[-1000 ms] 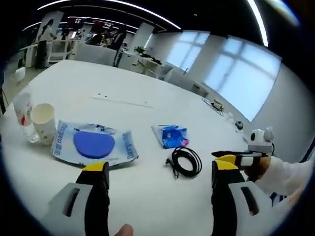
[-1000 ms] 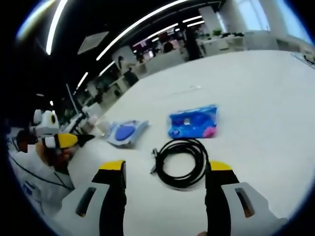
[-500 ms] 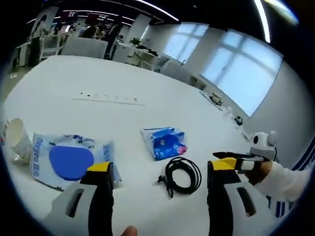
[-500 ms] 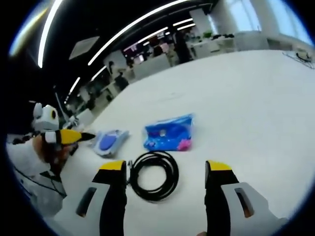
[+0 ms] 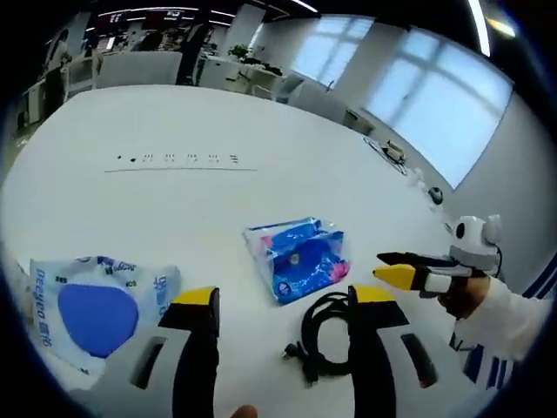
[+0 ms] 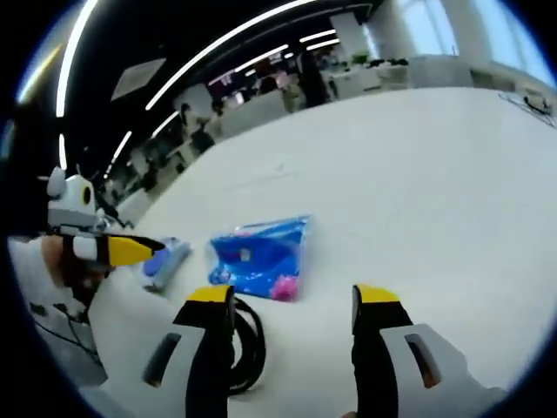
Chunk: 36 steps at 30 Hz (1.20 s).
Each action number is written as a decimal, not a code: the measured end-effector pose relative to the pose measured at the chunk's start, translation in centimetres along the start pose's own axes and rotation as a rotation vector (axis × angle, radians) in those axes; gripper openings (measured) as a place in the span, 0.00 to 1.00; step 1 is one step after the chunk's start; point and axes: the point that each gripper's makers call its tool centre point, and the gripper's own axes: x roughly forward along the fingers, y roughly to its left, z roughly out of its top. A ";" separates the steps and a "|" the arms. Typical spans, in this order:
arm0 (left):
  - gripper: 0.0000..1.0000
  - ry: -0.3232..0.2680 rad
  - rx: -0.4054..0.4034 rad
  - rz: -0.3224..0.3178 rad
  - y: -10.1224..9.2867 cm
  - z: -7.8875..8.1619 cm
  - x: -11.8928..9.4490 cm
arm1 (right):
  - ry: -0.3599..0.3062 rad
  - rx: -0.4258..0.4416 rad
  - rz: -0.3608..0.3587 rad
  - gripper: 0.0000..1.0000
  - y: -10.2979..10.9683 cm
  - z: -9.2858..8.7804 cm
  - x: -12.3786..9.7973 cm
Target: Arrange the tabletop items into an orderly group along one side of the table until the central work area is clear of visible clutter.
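Note:
On the white table (image 5: 174, 209) lie a blue snack packet (image 5: 296, 257), a coiled black cable (image 5: 326, 344) and a wipes pack with a blue lid (image 5: 87, 309). My left gripper (image 5: 285, 300) stands open above the table, the packet just beyond its tips and the cable by its right jaw. The right gripper (image 5: 402, 268) comes in from the right, held by a hand. In the right gripper view my right gripper (image 6: 292, 300) is open, with the packet (image 6: 257, 257) ahead on the left. The cable (image 6: 251, 344) is partly behind its left jaw. The wipes pack (image 6: 165, 259) and left gripper (image 6: 117, 250) are further left.
A thin seam with small dark dots (image 5: 178, 161) crosses the table farther out. Beyond the far edge stand office desks and chairs (image 5: 252, 83) under large windows (image 5: 435, 113). A person's white sleeve (image 5: 500, 313) shows at the right.
Both cameras have swung and come closer to the packet. The cup and bottle have slid out of the left gripper view. The items lie where they were, and both grippers stay open.

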 end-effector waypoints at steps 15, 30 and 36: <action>0.32 0.050 -0.015 0.046 0.2 -0.4 5.3 | -0.006 0.042 0.035 0.31 -0.8 0.9 5.1; 0.00 -0.036 -0.056 0.097 0.7 1.3 2.8 | -0.066 -0.010 0.062 0.00 2.0 2.6 3.8; 0.00 -0.064 -0.077 0.119 1.8 1.7 0.3 | -0.082 -0.029 0.095 0.00 4.8 3.1 3.4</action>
